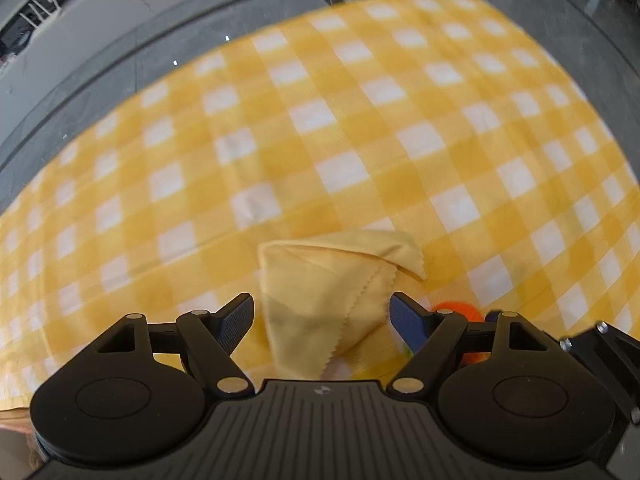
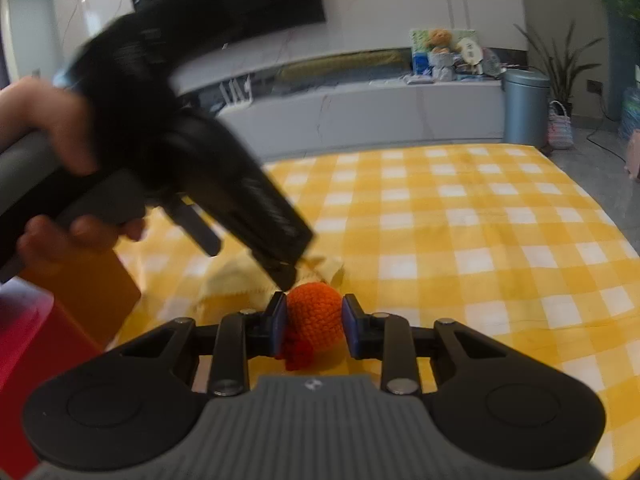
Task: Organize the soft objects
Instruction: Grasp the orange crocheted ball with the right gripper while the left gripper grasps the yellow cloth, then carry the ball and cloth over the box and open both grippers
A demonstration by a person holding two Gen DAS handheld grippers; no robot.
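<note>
On the yellow and white checked cloth (image 1: 360, 92) lie two soft things, close together: a folded yellow cloth (image 1: 332, 292) and an orange crochet ball (image 2: 315, 320).

In the left wrist view, the yellow cloth sits right in front of the left gripper (image 1: 322, 314), in the gap between its two blue pads. The cloth is folded to a point, and its long way runs from near the gripper out toward the far side. One zigzag edge runs down its middle. The left gripper is wide open. Its pads stand one on each side of the cloth, and the right pad looks very close to the cloth edge, but the view is a bit blurry so I cannot tell if it touches. It holds nothing yet. It points steeply down at the cloth, so I think it only needs to go down a little and squeeze.

In the right wrist view, the orange ball sits between the pads of the right gripper (image 2: 314, 320). The pads are close in on both sides of the ball and seem to press it. A small red bit (image 2: 298, 354) hangs from the ball on the near left side. The ball lies just to the right of the yellow cloth, so the two grippers are very near each other. A hand (image 2: 64, 136) holds the left gripper's handle, on the left.

To the near left stands an orange box (image 2: 92, 288) beside a red one (image 2: 24, 356).
</note>
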